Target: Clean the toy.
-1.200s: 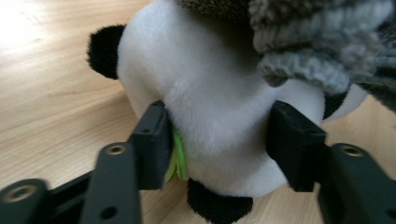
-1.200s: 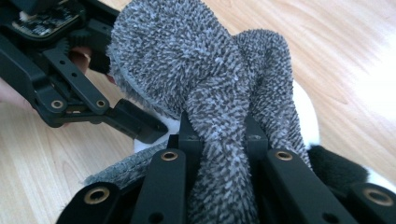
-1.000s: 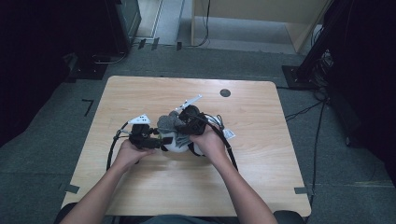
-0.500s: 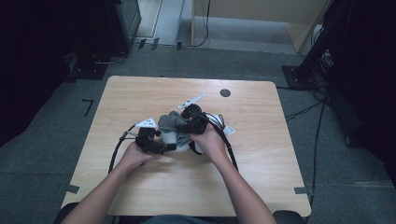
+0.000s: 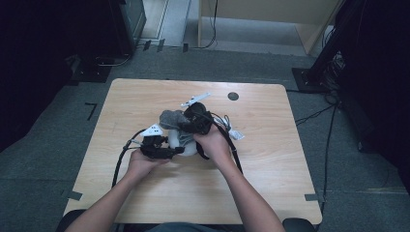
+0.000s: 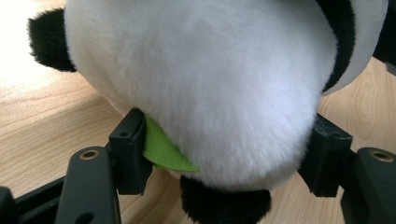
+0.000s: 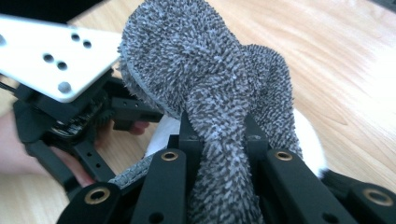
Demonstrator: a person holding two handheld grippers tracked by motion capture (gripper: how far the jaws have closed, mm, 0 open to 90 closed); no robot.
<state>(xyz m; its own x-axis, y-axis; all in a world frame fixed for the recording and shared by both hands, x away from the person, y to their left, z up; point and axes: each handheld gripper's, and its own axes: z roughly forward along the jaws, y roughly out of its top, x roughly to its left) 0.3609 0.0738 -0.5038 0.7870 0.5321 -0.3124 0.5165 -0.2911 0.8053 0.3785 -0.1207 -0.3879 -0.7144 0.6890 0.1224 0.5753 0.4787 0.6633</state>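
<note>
A white and black panda plush (image 6: 210,70) lies at the table's middle (image 5: 187,145). My left gripper (image 6: 229,144) has just been closing, with the plush's rounded body between its jaws. Both pads press into the fur, and the left pad also sits against a green tag (image 6: 163,151). From above, the left gripper (image 5: 167,151) comes at the plush from the left. My right gripper (image 7: 219,135) is shut on a grey fuzzy cloth (image 7: 196,60), which it holds up over the plush (image 5: 171,118). The left gripper's white plate (image 7: 56,60) is close by.
The wooden table (image 5: 270,159) has a small black round hole (image 5: 233,95) near its far edge. A small white piece (image 5: 235,133) lies right of the hands. Black cables trail from both grippers. Grey carpet and dark equipment surround the table.
The left gripper has edged right, tighter against the plush. The right hand and the grey cloth have stayed almost in place.
</note>
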